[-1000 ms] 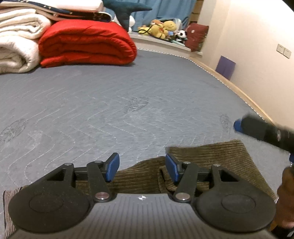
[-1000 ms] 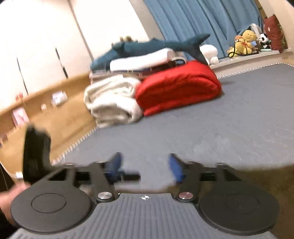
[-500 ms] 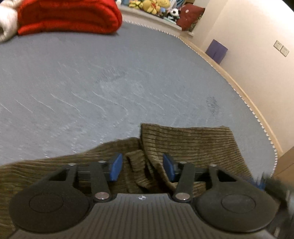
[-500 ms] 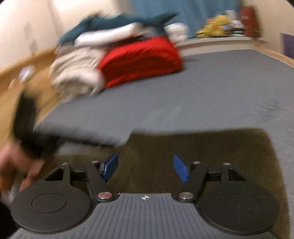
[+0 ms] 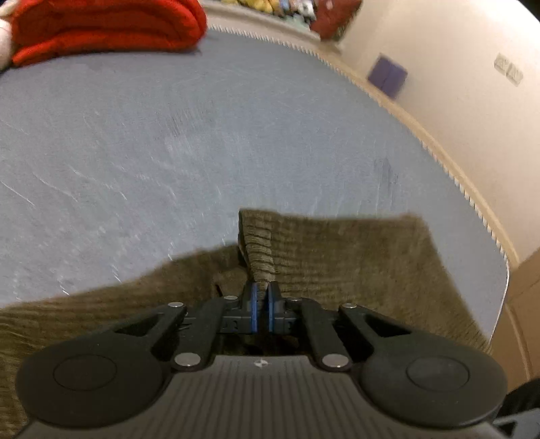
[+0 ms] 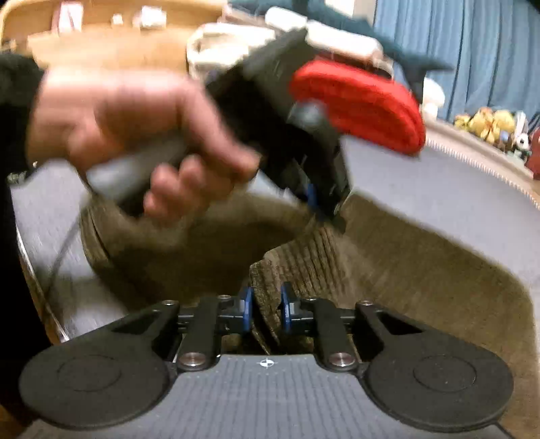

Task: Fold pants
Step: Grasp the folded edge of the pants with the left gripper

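The left gripper [image 5: 260, 305] is closed on a raised fold of the olive-brown ribbed corduroy pants [image 5: 354, 256]. Its two blue pads [image 5: 253, 307] stand nearly together, with a narrow ridge of the fabric pinched between them. From that ridge the cloth rises directly ahead of the fingertips, then spreads to the right of the gripper and beneath its black body.

The right gripper [image 6: 266, 309] is also clamped on the pants [image 6: 405, 266]. Its blue pads [image 6: 247, 309] press on either side of a thicker bunched edge of the ribbed cloth. Ahead and to the left of this gripper, the fabric forms a dark hollow; to the right it lies in a broad panel.

In the right wrist view, the left gripper [image 6: 312, 199] appears ahead and above, gripped by the person's bare left hand [image 6: 135, 135]. Its tip meets the pants at the top of the raised fold. This area is motion-blurred, so fine detail cannot be resolved.

The pants rest on the grey quilted mattress surface [image 5: 168, 135], which extends ahead of both grippers. A folded red quilt [image 5: 104, 27] lies at the far end, ahead and to the left of the left gripper. A blue curtain [image 6: 472, 50] hangs in the background ahead and to the right of the right gripper.
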